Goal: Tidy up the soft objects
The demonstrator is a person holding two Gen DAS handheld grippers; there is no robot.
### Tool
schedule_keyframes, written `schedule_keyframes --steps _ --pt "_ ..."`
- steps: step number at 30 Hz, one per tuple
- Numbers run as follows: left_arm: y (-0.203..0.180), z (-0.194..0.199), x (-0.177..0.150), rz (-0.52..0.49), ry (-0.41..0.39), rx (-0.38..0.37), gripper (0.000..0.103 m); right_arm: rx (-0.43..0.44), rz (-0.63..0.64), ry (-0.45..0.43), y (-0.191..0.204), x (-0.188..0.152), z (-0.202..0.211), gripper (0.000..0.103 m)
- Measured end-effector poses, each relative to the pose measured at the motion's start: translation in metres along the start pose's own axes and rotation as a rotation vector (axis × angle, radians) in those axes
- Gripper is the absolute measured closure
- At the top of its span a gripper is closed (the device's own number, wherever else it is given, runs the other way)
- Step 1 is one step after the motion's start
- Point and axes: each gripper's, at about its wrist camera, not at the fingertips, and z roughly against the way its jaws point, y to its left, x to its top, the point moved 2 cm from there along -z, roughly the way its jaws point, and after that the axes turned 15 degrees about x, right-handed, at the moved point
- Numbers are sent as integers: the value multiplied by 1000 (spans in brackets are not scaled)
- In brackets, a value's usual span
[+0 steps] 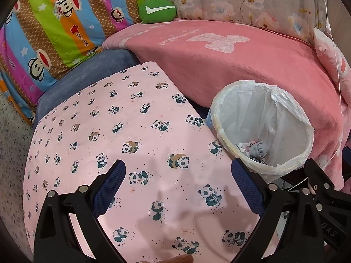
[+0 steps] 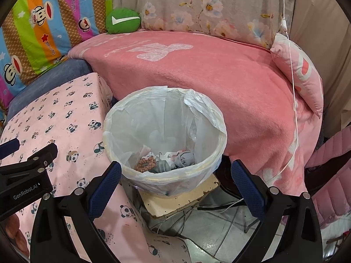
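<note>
A bin lined with a white plastic bag (image 2: 164,131) (image 1: 261,129) stands beside the pink panda-print table (image 1: 131,131) (image 2: 54,118). At its bottom lie soft items: a rolled grey sock (image 2: 186,159) (image 1: 262,150), an orange spotted scrunchie (image 2: 144,164) and pale cloth pieces (image 2: 166,156). My right gripper (image 2: 175,173) hangs open just in front of the bin, holding nothing. Above the bare panda cloth my left gripper (image 1: 178,173) is open too and holds nothing; its body also shows at the left of the right wrist view.
A pink blanket (image 2: 219,83) covers the sofa behind the bin. A green round cushion (image 2: 122,20) sits at the back, beside a striped monkey-print quilt (image 1: 54,32). A pink pillow (image 2: 302,72) and a hanging white cord (image 2: 291,70) are at the right. Cables lie on the tiled floor (image 2: 208,230).
</note>
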Motion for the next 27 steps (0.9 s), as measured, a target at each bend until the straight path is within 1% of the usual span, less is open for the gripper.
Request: schedule_keyframes --steps 12,27 --pt "0 0 -1 4 12 11 10 0 1 1 -2 0 0 4" --pt "0 1 -1 16 3 23 10 -2 -3 3 -5 -4 -1 4"
